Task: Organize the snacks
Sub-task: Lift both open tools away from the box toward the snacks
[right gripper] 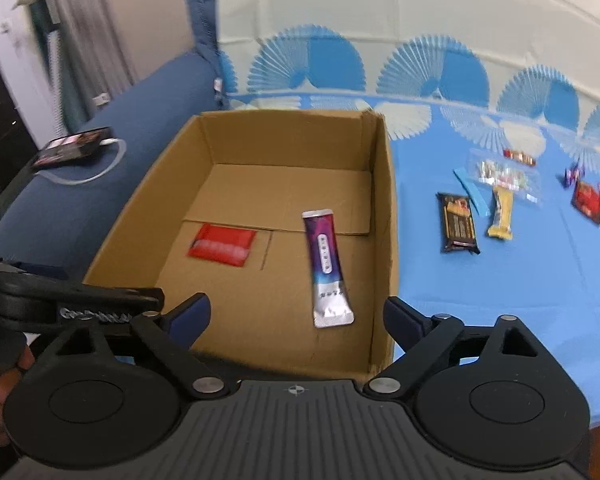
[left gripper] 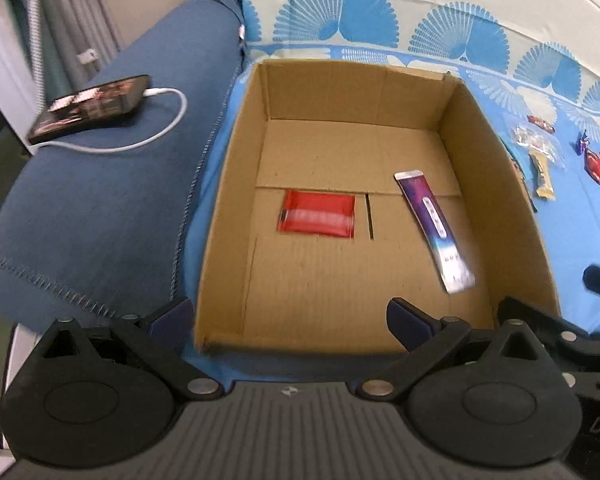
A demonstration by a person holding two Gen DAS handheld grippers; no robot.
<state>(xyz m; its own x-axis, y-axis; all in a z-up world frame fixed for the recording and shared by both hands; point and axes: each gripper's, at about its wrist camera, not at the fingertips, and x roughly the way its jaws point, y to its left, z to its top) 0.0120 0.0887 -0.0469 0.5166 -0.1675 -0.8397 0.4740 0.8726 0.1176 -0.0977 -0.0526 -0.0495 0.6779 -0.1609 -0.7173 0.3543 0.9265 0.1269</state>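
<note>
Both grippers are empty, jaws spread wide: the left gripper and right gripper hover over the near rim of the cardboard box. Inside lie a red packet and a purple sachet. The remaining snacks – a dark bar, a yellow bar and small wrapped sweets – rest on the blue cloth, right of the box. They look light, with slippery, crushable wrappers; grip each bar across its narrow middle.

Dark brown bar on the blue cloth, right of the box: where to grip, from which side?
Grip the dark brown bar mid-length across its narrow width, coming from above. It lies flat, long axis running away from the camera, with clear cloth on its left; the yellow bar sits close on its right.
</note>
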